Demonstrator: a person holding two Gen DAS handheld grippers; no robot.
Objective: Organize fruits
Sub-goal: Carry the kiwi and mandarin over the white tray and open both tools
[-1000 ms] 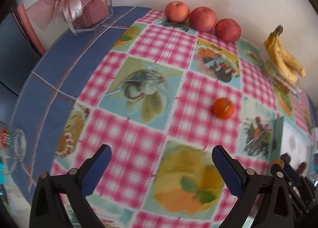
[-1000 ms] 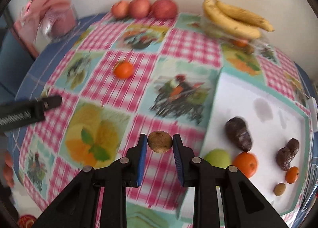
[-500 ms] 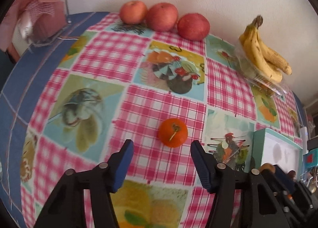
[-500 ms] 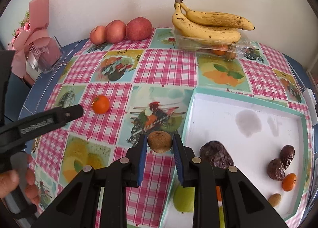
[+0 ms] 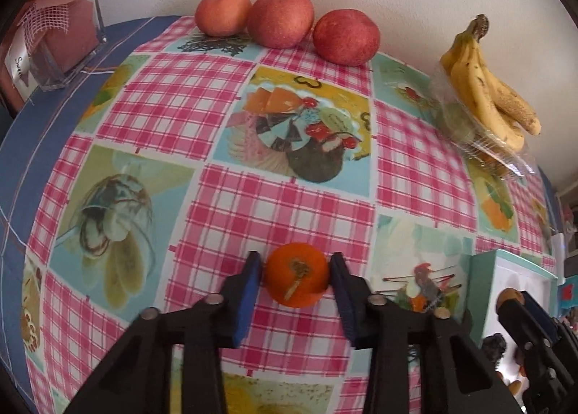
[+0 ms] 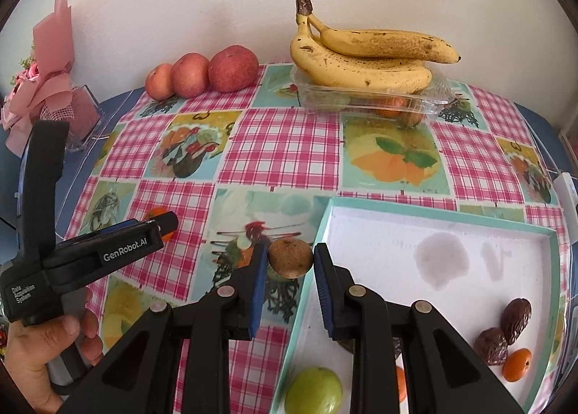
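On the pink-checked fruit-print tablecloth (image 5: 281, 197), the left gripper (image 5: 295, 278) brackets the small orange mandarin (image 5: 297, 278), pads at its sides, contact unclear. Right gripper (image 6: 290, 262) clamps a small round brown fruit (image 6: 290, 258) above the teal-rimmed white tray's (image 6: 433, 210) edge.

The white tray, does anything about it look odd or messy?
Yes. The white tray has two grey blotches on its floor, a large stain and a smaller one beside it; they look like damp marks or residue. Nothing appears spilled or tipped.
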